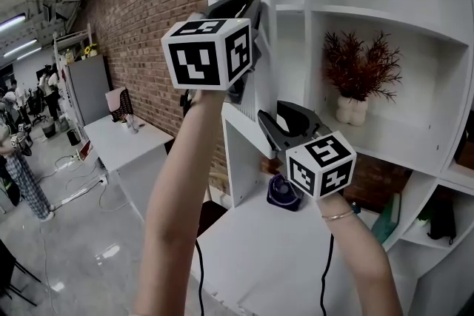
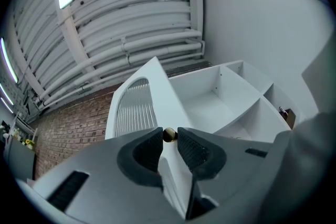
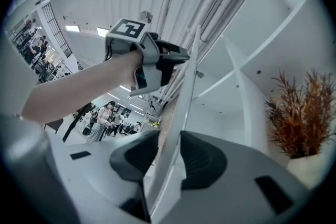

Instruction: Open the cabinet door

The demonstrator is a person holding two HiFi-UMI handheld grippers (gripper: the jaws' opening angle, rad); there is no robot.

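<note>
The door (image 2: 137,107) stands swung out from the white cabinet (image 1: 370,15). The left gripper (image 2: 169,139) pinches the door's small brass knob (image 2: 169,134). Lower down, the right gripper (image 3: 169,150) has the door edge between its jaws, which are closing.

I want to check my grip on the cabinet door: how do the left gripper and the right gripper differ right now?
The left gripper pinches the small brass knob; the right gripper straddles the bare edge of the door. The left gripper sits higher on the door than the right gripper. The left gripper's pads touch the knob, while the right gripper's jaws are closing around the edge. Both work on the same white door.
</note>
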